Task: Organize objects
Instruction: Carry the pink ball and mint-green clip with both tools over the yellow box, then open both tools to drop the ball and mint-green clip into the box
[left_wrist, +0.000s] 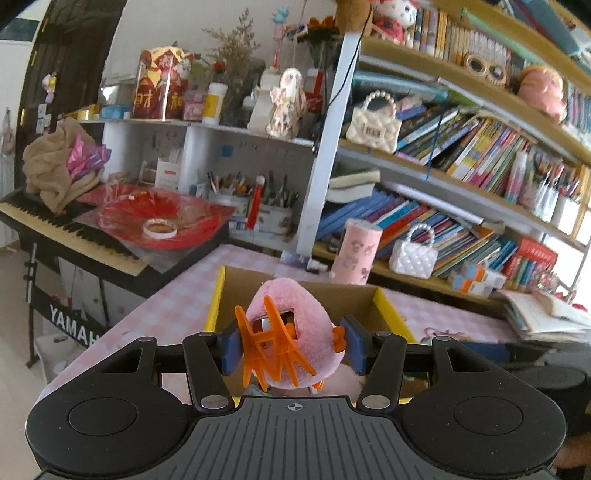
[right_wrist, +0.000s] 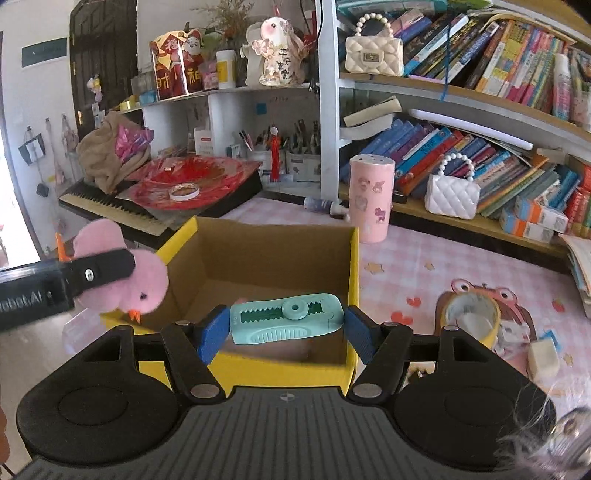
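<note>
A pink plush hair clip (left_wrist: 295, 306) with orange claw teeth sits between the blue pads of my left gripper (left_wrist: 293, 347), which is shut on it. It hangs over the near end of an open cardboard box with yellow edges (left_wrist: 218, 295). My right gripper (right_wrist: 284, 332) is shut on a mint-green correction tape dispenser (right_wrist: 286, 323), held sideways above the near wall of the same box (right_wrist: 352, 280). In the right wrist view the plush clip (right_wrist: 144, 280) and one left finger (right_wrist: 99, 267) show over the box's left corner.
The box stands on a pink checked tablecloth (right_wrist: 424, 258). A pink cup (right_wrist: 371, 197) stands behind it. A yellow tape roll (right_wrist: 469, 317) and a white block (right_wrist: 543, 358) lie to the right. A piano keyboard (right_wrist: 110, 210) borders the left, and packed bookshelves (right_wrist: 480, 147) fill the back.
</note>
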